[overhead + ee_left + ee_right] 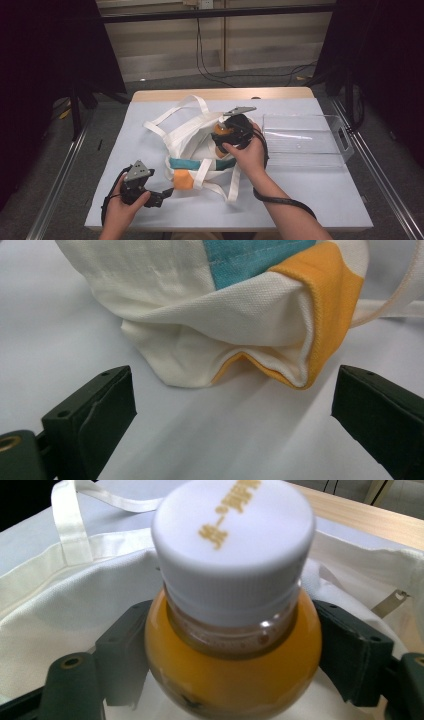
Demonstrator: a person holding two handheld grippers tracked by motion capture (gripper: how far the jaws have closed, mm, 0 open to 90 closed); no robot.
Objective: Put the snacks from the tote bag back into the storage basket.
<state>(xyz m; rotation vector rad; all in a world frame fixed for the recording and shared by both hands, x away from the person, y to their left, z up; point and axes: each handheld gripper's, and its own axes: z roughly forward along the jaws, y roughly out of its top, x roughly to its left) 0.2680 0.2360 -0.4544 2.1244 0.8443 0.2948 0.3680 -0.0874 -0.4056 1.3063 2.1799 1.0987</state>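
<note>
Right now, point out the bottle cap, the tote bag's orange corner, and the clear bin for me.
Bottle cap (232, 545), right gripper view, on its white top.
Orange corner (330, 300), left gripper view, on the folded orange fabric.
Clear bin (345, 142), high view, on its right end wall.

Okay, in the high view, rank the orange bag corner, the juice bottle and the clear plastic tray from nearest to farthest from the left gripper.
1. Orange bag corner, just right of the left gripper.
2. Juice bottle, farther up, in the right gripper.
3. Clear plastic tray, far right side of the table.
</note>
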